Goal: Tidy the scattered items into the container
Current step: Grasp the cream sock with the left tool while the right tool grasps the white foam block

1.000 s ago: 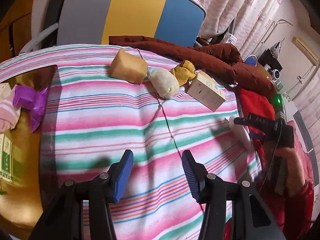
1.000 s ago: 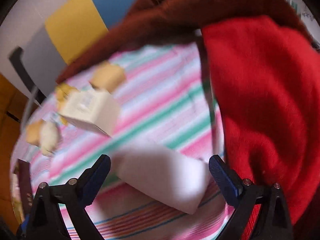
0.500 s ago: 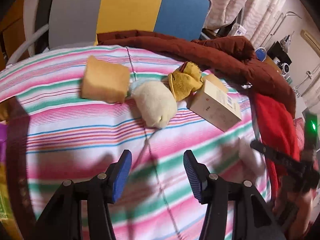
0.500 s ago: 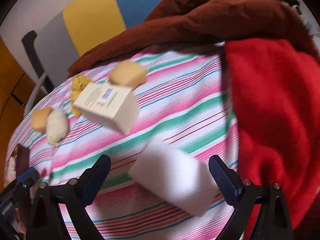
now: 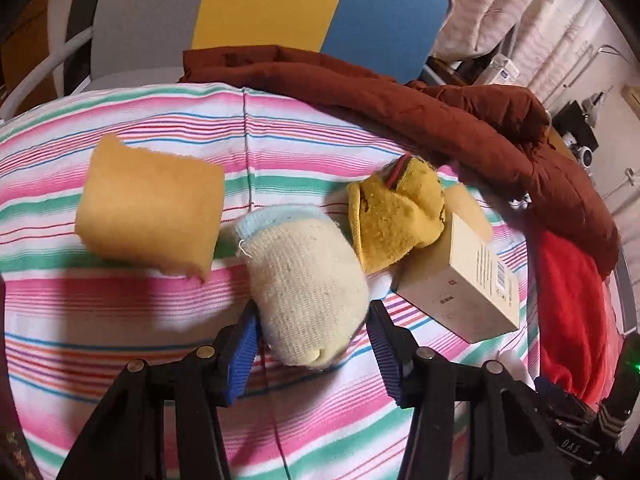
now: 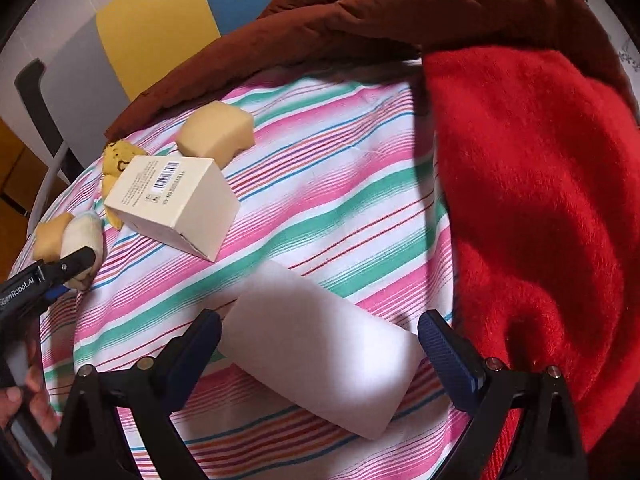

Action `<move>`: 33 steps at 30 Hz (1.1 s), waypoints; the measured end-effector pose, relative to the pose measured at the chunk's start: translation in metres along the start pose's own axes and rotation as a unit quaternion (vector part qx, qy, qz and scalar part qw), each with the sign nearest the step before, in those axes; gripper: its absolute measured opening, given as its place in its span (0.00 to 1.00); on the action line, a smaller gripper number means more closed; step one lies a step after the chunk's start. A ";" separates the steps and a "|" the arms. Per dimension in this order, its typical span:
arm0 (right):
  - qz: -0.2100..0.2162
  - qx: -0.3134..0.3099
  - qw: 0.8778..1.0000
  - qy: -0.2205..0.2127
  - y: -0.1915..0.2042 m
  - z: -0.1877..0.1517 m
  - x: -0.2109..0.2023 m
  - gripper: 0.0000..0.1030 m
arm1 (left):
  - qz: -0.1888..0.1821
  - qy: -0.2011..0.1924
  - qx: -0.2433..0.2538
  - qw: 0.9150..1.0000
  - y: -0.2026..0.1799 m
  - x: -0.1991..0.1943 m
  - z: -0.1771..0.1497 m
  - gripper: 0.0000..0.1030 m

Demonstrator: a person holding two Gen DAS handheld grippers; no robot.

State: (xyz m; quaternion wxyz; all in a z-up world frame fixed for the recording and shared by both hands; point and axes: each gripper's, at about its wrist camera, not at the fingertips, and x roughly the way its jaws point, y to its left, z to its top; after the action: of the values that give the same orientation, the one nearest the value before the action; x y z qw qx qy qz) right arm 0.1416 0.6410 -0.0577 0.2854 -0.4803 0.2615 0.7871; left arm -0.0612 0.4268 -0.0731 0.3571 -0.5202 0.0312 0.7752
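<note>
In the left wrist view my left gripper [image 5: 310, 346] is open, its blue pads on either side of a rolled cream sock [image 5: 306, 288] on the striped cloth. An orange sponge [image 5: 150, 206] lies to its left, a yellow sock [image 5: 394, 216] and a beige carton [image 5: 460, 284] to its right. In the right wrist view my right gripper [image 6: 318, 356] is open around a white foam block [image 6: 320, 348]. The carton [image 6: 172, 200], a tan sponge [image 6: 216, 136] and the left gripper [image 6: 60, 270] at the cream sock [image 6: 82, 236] show farther left. The container is out of view.
A brown jacket [image 5: 400, 100] lies along the far edge of the cloth. A red blanket [image 6: 540, 200] is heaped at the right, close to the white block. A grey, yellow and blue panel [image 5: 260, 12] stands behind.
My left gripper has moved forward across the cloth, from the gold container side up to the cream sock, which now sits between its pads. My right gripper stays around the white block.
</note>
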 end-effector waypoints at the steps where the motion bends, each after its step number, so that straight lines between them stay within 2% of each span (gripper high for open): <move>1: 0.001 0.000 1.000 0.001 0.000 0.000 0.000 0.96 | 0.000 -0.007 0.008 1.000 0.000 -0.001 -0.003 0.50; 3: -0.006 -0.005 1.000 0.000 0.002 -0.001 -0.001 0.96 | 0.004 -0.018 0.034 0.999 -0.004 -0.002 -0.008 0.49; 5: -0.013 -0.011 1.000 0.004 0.005 0.001 0.004 0.91 | 0.006 -0.027 0.051 0.998 -0.007 -0.006 -0.015 0.48; 9: -0.013 -0.016 1.000 -0.005 0.006 0.001 -0.001 0.79 | -0.012 -0.044 0.037 0.998 -0.001 -0.015 -0.030 0.47; 13: 0.021 -0.016 0.999 -0.021 0.006 0.004 -0.008 0.49 | -0.017 -0.068 0.051 0.996 0.001 -0.027 -0.057 0.48; 16: 0.049 -0.027 0.998 -0.032 0.011 0.003 -0.014 0.51 | -0.020 -0.084 0.058 0.995 0.003 -0.035 -0.075 0.48; 17: 0.063 -0.023 0.997 -0.044 0.010 0.003 -0.021 0.61 | -0.023 -0.087 0.057 0.994 0.004 -0.037 -0.079 0.48; 19: 0.079 -0.012 0.994 -0.070 0.006 0.003 -0.035 0.75 | -0.031 -0.093 0.060 0.993 0.007 -0.043 -0.091 0.48; 22: 0.094 0.000 0.992 -0.089 0.001 0.003 -0.044 0.90 | -0.047 -0.095 0.063 0.992 0.012 -0.047 -0.102 0.46; 24: 0.118 -0.010 0.992 -0.049 0.005 0.011 -0.035 0.93 | -0.069 -0.092 0.042 0.992 0.022 -0.048 -0.103 0.46; 25: 0.116 -0.022 0.992 -0.031 0.008 0.013 -0.032 0.93 | -0.078 -0.092 0.036 0.992 0.026 -0.048 -0.103 0.46; 27: 0.099 -0.074 0.992 0.001 0.019 0.020 -0.030 0.93 | -0.086 -0.094 0.031 0.991 0.028 -0.047 -0.104 0.46; 30: 0.067 -0.170 0.982 0.055 0.036 0.028 -0.021 0.93 | -0.091 -0.097 0.031 0.991 0.027 -0.046 -0.105 0.46; 33: 0.047 -0.219 0.971 0.082 0.037 0.029 -0.008 0.92 | -0.104 -0.098 0.022 0.990 0.032 -0.047 -0.106 0.46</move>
State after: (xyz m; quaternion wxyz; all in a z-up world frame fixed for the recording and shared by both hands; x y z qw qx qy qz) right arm 0.1008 0.6334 -0.0341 0.1142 -0.5810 0.1277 0.7957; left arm 0.0129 0.3339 -0.0934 0.4483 -0.4339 -0.0408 0.7805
